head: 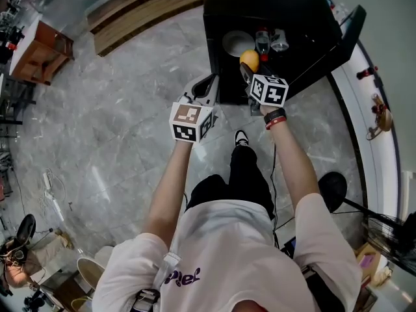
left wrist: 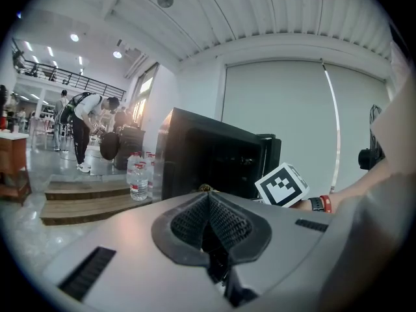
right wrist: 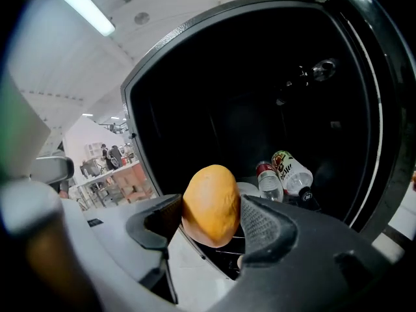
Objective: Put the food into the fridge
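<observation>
Head view: the black fridge point(head: 279, 12) fills the upper centre of the frame, its door point(head: 344, 38) open at right. On its dark shelf stand a white plate point(head: 236, 42) and two bottles point(head: 262, 43). The right claw point(head: 247, 67), at the fridge mouth, pinches a yellow-orange fruit point(head: 249, 60) by its sides, just in front of the plate. The left claw point(head: 209, 83), at centre frame outside the fridge, is pressed together on nothing. The step looks best done by carrying the fruit deeper over the shelf, clear of the bottles. It should be lowered until it rests, and only then should the claw spread, as a rounded fruit may roll.
</observation>
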A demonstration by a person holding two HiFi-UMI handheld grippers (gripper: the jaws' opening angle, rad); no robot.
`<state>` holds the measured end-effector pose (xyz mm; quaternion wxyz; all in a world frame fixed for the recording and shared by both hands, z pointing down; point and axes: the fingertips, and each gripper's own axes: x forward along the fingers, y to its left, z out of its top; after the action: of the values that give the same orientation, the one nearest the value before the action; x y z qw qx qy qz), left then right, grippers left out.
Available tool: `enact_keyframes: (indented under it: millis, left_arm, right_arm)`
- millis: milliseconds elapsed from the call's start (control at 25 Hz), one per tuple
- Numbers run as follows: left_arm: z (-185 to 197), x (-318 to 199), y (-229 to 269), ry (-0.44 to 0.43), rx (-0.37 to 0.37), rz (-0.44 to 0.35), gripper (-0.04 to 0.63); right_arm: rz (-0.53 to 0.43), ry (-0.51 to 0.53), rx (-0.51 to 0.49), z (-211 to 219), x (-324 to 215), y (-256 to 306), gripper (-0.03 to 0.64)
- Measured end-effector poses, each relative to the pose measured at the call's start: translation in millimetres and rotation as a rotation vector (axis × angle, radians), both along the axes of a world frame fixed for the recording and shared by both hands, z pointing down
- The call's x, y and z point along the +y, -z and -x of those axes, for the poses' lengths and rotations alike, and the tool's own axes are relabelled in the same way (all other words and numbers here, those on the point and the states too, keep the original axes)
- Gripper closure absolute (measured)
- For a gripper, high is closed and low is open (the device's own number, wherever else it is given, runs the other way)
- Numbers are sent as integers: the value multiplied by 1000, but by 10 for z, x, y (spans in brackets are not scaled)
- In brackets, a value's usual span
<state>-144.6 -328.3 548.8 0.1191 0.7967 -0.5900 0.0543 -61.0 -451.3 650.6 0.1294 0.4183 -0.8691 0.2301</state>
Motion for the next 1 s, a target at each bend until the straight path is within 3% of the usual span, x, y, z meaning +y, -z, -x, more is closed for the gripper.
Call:
enact_keyframes:
  millis: [1000]
  left_arm:
    - [215, -548, -386, 36, -8, 5, 577]
  right_arm:
    - [23, 35, 69, 532, -1040, -714, 321]
